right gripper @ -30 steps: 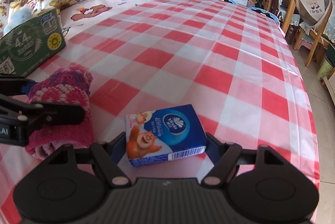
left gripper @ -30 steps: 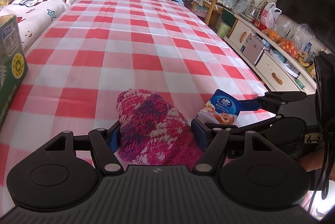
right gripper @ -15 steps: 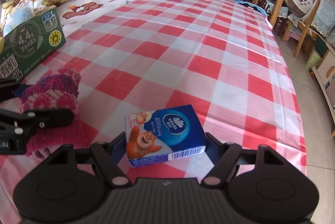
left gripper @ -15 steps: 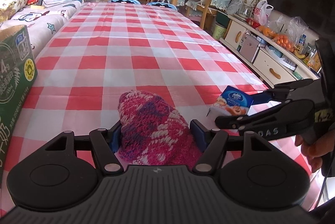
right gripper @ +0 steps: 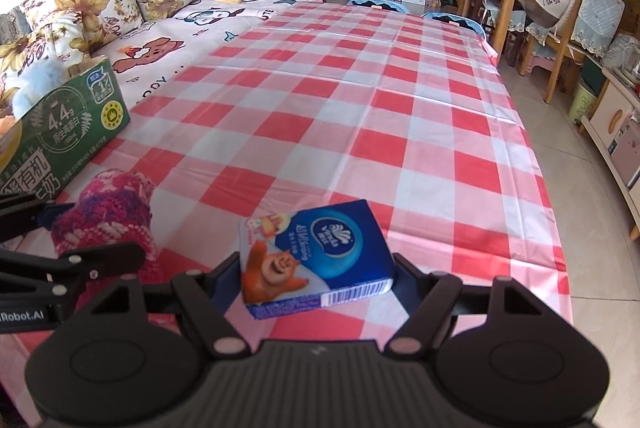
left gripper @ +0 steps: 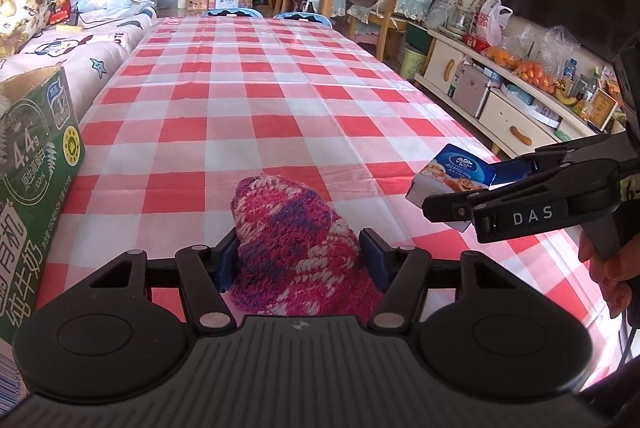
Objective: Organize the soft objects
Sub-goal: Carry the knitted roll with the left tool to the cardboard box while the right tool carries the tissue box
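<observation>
My left gripper (left gripper: 298,262) is shut on a pink and purple knitted hat (left gripper: 292,232) and holds it above the checked tablecloth (left gripper: 256,99). My right gripper (right gripper: 316,274) is shut on a blue tissue pack (right gripper: 314,256) with a cartoon bear and holds it in the air. In the left wrist view the tissue pack (left gripper: 452,173) and the right gripper (left gripper: 476,193) sit to the right of the hat. In the right wrist view the hat (right gripper: 106,216) and the left gripper (right gripper: 60,232) sit at the left.
A green open milk carton box (left gripper: 32,163) stands at the table's left edge; it also shows in the right wrist view (right gripper: 60,131), with a pale blue plush thing (right gripper: 38,81) inside. A sofa (right gripper: 120,11) lies beyond it. A cabinet (left gripper: 504,107) and chairs stand right.
Both grippers have risen from the tablecloth, carrying the hat and the tissue pack up with them. The green box has come further into view at the left.
</observation>
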The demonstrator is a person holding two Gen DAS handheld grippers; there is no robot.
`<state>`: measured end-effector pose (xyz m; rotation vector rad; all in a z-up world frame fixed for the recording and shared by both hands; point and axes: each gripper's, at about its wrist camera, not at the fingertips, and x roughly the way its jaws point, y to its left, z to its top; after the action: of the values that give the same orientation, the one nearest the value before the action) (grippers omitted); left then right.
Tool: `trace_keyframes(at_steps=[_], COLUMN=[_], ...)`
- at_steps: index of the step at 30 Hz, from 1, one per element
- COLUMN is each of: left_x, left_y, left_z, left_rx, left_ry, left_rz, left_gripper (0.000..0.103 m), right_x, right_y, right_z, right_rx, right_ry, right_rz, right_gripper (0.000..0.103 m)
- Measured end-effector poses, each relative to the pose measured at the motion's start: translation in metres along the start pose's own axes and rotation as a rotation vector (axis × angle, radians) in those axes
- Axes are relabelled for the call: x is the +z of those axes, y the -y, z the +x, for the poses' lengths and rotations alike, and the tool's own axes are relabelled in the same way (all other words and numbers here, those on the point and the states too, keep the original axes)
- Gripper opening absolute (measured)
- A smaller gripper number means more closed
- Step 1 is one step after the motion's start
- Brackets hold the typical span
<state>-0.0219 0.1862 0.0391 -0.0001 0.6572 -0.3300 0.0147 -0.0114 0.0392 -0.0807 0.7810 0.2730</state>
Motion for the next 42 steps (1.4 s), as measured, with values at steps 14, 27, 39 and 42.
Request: trace_keyframes(at_steps=[14,27,39,42], left_x=[-0.009,-0.004,0.023,0.029], left_y=[-0.013,-0.004,-0.015,-0.025], left_z=[0.021,0.000,-0.055,-0.066], left_rx=[-0.028,-0.002,0.087,0.133], left_ry=[-0.082,-0.041,0.097,0.128], left_rz=[-0.064,0.004,-0.001,-0.014], left_gripper=[0.103,0.078,0.078,0.078], right_x=[-0.006,0.002,0.015,0.018], right_y=[-0.013,-0.022,-0.035,-0.041], right_z=[0.018,0.009,-0.010,-0.016], right_rx=[0.022,0.044,0.063,0.065], right_ry=[-0.080,-0.041,0.033,0.052], right_rz=[-0.059,-0.057,-0.021,-0.023], right_gripper=[0.076,0.076,0.076,0.076])
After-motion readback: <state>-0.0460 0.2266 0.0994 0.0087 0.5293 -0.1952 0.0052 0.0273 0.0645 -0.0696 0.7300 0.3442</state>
